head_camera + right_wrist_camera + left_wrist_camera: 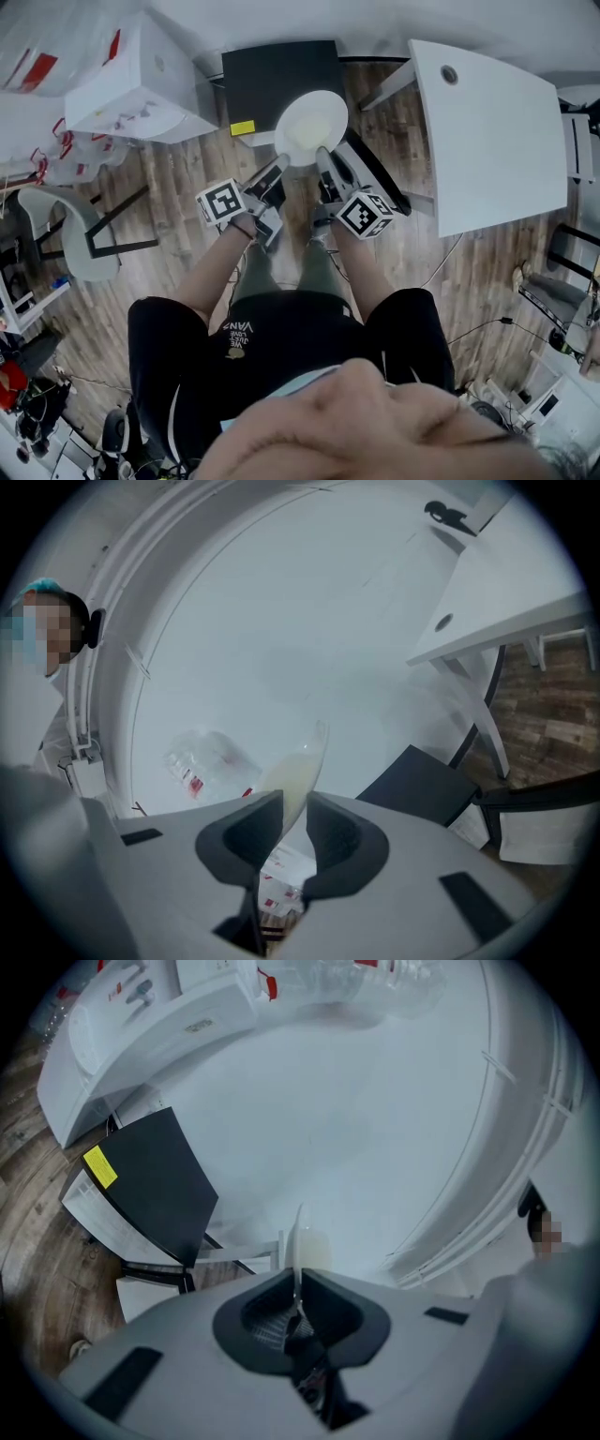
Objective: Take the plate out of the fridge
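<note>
Left hand-held gripper (278, 169) is pinched nearly shut on the near rim of the plate (311, 127). Right hand-held gripper (325, 161) grips the same rim just beside it, its jaws set wider. The plate lies straight ahead of both, face up, held in the air above the black fridge (281, 80) and outside it. Both forearms reach forward side by side, neither nearer. Carrying it off, I judge, needs both hands moving together.

Left hand-held gripper (279, 171) and right (325, 161), level, clamped
</note>
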Demonstrator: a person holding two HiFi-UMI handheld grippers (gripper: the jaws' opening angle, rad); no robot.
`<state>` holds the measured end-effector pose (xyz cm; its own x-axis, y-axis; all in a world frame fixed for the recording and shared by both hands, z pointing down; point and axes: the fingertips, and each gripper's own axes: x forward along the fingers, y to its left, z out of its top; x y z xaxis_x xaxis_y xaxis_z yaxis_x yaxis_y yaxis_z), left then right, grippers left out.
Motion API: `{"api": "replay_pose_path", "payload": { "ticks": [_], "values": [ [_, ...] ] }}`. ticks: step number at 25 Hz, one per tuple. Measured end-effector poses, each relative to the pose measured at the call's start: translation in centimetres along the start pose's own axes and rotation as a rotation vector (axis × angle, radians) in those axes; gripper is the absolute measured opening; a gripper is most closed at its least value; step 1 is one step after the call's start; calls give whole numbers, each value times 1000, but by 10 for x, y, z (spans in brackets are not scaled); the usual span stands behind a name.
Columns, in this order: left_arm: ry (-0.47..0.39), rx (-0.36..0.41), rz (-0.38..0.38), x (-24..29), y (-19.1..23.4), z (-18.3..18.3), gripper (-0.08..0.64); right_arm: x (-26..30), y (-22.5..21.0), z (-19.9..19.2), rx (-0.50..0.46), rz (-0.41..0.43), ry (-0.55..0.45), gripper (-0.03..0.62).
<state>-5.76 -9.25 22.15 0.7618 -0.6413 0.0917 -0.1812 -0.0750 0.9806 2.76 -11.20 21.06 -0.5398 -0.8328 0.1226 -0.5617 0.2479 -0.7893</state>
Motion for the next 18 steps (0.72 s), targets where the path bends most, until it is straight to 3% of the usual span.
{"api": "replay_pose_path", "payload": {
  "ticks": [3, 7, 18],
  "values": [
    [-4, 22, 12, -4, -10, 2, 32, -3, 11, 7, 0, 7, 1, 84],
    [-20, -9, -45, -4, -36, 3, 32, -5, 25, 15, -3, 19, 1, 84],
    [-33, 39, 11, -20, -57, -2, 32, -19, 51, 25, -22, 42, 14, 86]
  ]
}}
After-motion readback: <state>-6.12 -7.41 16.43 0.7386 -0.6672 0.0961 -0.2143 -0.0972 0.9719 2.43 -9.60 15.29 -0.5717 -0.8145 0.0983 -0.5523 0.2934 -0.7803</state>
